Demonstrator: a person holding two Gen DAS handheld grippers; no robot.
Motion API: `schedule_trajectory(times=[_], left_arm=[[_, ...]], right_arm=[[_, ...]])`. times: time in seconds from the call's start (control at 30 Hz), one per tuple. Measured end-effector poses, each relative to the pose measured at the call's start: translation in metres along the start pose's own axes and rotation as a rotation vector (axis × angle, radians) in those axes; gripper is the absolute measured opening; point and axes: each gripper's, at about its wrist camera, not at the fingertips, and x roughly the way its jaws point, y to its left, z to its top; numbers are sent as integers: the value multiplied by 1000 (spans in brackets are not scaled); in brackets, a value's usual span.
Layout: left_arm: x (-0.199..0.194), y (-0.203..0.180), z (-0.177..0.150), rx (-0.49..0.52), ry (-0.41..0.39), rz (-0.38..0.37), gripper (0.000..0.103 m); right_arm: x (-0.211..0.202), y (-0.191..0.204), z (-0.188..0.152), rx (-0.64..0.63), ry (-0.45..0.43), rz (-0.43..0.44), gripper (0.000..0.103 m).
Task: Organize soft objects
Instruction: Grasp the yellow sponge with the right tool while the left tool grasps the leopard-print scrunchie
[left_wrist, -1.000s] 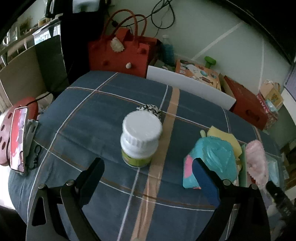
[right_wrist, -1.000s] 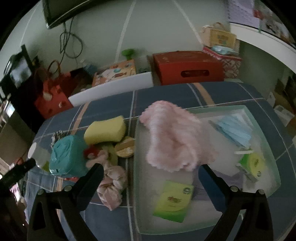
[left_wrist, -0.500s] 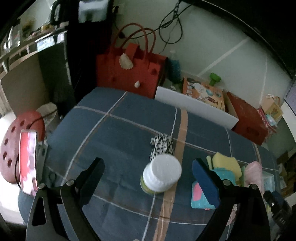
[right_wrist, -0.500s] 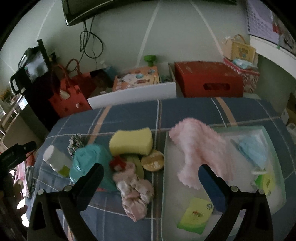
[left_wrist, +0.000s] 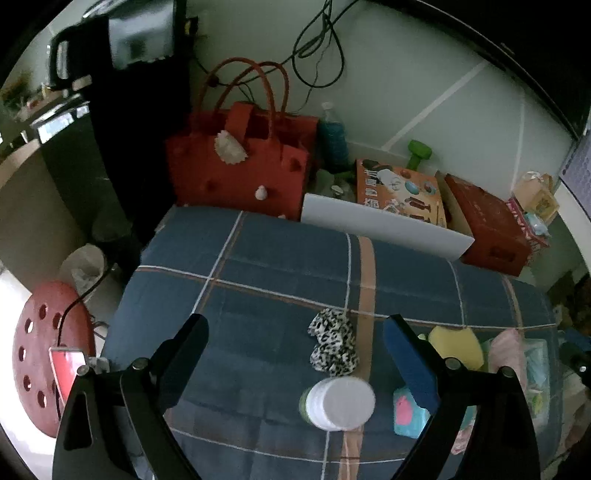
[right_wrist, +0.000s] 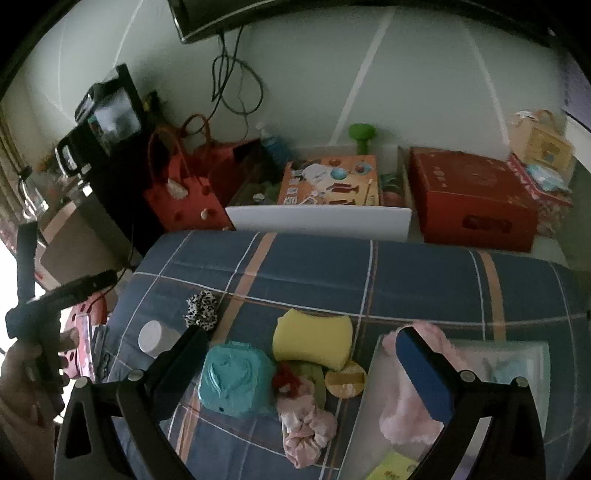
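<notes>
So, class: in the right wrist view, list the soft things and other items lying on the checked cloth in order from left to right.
White-lidded jar → leopard-print scrunchie → teal packet → yellow sponge → pink fluffy cloth in the clear tray.

Plaid-covered tabletop (right_wrist: 406, 273): leopard scrunchie (right_wrist: 201, 309) far left, white-lidded jar (right_wrist: 155, 338) beside, teal pouch (right_wrist: 236, 376), yellow sponge (right_wrist: 314, 338) centre, clear tray (right_wrist: 532, 350) right.
</notes>
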Motion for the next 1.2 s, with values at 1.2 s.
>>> schedule_trajectory(times=[1.2], left_arm=[[185, -34, -1, -39, 608, 46, 96]], right_arm=[[197, -21, -3, 115, 529, -20, 103]])
